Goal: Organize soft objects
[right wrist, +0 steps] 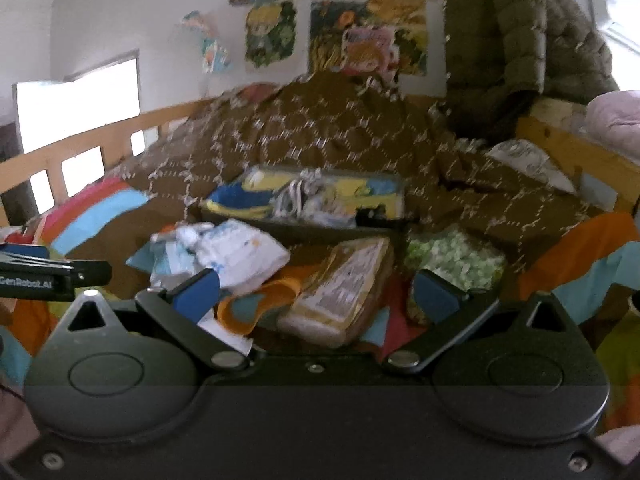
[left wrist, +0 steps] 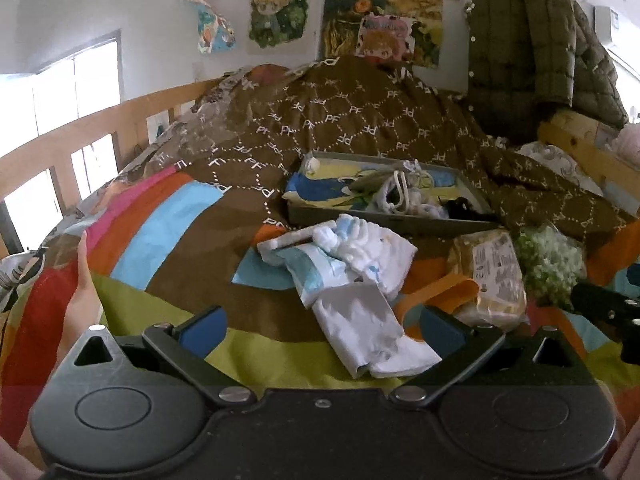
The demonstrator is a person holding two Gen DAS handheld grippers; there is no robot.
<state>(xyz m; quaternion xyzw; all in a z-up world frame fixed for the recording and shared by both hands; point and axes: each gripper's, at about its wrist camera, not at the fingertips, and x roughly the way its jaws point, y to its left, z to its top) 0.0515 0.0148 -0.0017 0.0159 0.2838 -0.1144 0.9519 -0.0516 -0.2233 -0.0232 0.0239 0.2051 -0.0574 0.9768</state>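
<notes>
The left gripper (left wrist: 322,330) sat at the bottom of the left wrist view with its blue-padded fingers (left wrist: 204,330) spread wide apart and holding nothing. Between them, low in the centre of the frame, lay a white folded cloth (left wrist: 370,330) on a bedspread (left wrist: 168,232) striped in green, brown, blue, orange and pink. Just above the cloth, touching it, was a heap of white and pale blue soft items (left wrist: 352,248). To the right of the heap lay a yellowish plastic packet with a printed label (left wrist: 494,276), and just beside that a clear bag of green and white bits (left wrist: 548,266). A person's hand (left wrist: 82,280) rested on the bedspread at the left edge.

Above the heap, in the middle of the frame, stood a shallow grey tray (left wrist: 384,220). Inside it were blue and yellow fabric on the left, white rolled items with cords in the middle, and something black at the right end.

Behind the tray rose a brown patterned blanket (left wrist: 340,120). An olive quilted jacket (left wrist: 528,44) hung at the upper right.

In the blurred right wrist view, the right gripper (right wrist: 316,298) was also spread apart and empty, low in the frame, with the labelled packet (right wrist: 344,288) between its fingers and the tray (right wrist: 304,220) above it.
</notes>
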